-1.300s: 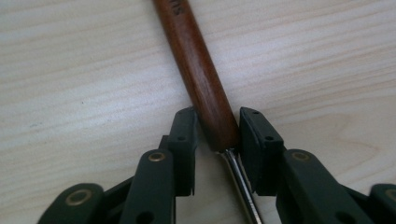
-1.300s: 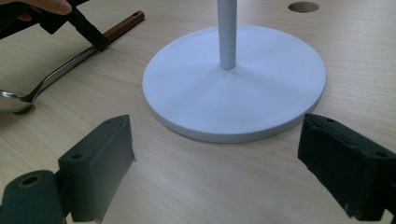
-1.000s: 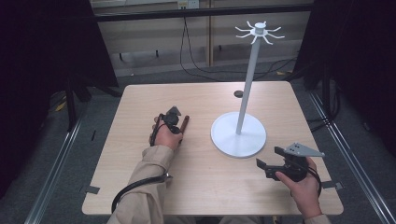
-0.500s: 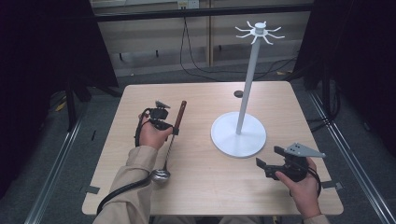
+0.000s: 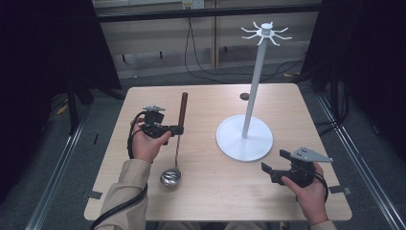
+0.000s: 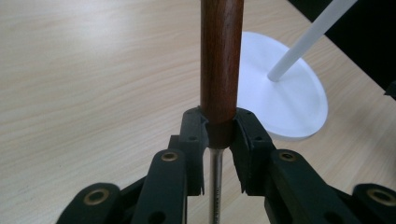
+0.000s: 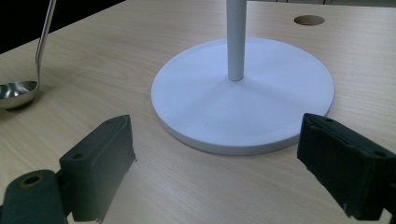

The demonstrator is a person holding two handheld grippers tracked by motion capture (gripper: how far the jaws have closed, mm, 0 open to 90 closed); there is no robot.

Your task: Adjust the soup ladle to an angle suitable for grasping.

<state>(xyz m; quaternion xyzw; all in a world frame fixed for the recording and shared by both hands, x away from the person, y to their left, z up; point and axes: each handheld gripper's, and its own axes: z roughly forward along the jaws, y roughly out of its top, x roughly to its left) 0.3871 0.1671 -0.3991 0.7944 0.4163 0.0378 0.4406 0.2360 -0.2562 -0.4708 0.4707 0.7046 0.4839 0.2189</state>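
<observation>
- The ladle (image 5: 177, 139) has its bowl low over the table (image 5: 210, 191), left of the white stand (image 5: 245, 139); whether the bowl touches I cannot tell.
- The left gripper (image 6: 218, 135) is clamped on the bottom end of the ladle's wooden handle.
- The right gripper (image 7: 219, 163) has its jaws spread wide, holding nothing, near the stand's base.

Wooden table (image 5: 297, 103) (grey floor (image 5: 158, 79), dark curtains (image 5: 43, 43))

table (image 5: 210, 191): light wood | floor (image 5: 86, 153): grey | cables (image 5: 201, 72): black
</observation>
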